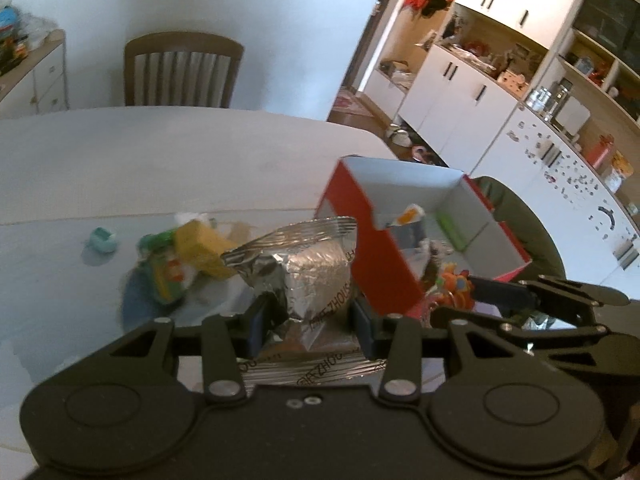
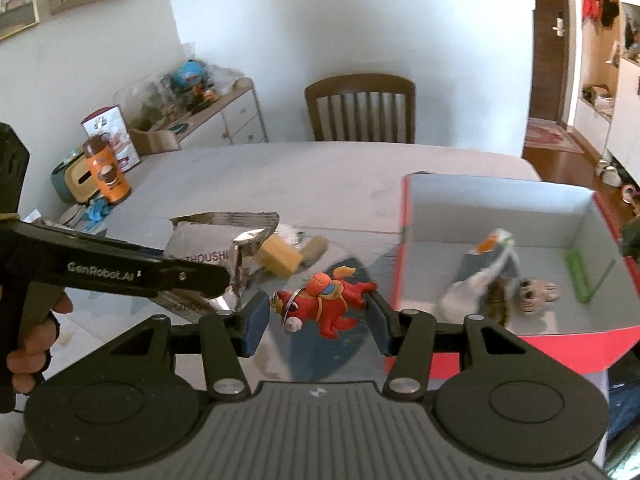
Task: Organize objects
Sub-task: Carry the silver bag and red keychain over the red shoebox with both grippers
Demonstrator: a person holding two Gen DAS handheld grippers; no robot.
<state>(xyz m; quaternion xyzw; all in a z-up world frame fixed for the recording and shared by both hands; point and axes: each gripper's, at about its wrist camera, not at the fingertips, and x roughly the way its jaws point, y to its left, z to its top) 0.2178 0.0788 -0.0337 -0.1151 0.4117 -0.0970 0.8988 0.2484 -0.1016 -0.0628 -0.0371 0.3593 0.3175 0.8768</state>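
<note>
Left gripper (image 1: 312,322) clamped on a crinkled silver foil packet (image 1: 304,268), held above the white table (image 1: 160,152). Just right of it, a red box (image 1: 384,276) with white interior, tilted, small items inside. Behind on the left, a yellow block (image 1: 202,250), green wrapper (image 1: 166,272), teal cap (image 1: 103,239). Right gripper's arm (image 1: 540,300) at far right.

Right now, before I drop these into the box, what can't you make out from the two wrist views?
- Silver foil packet: its lower part is hidden behind the left gripper in the left wrist view; print only partly legible.
- Red box: near corner hidden by the right gripper body; contents blurred.
- Red toy figure: contact with the fingers unclear.
- Yellow and green items: blurred, unidentifiable.
</note>
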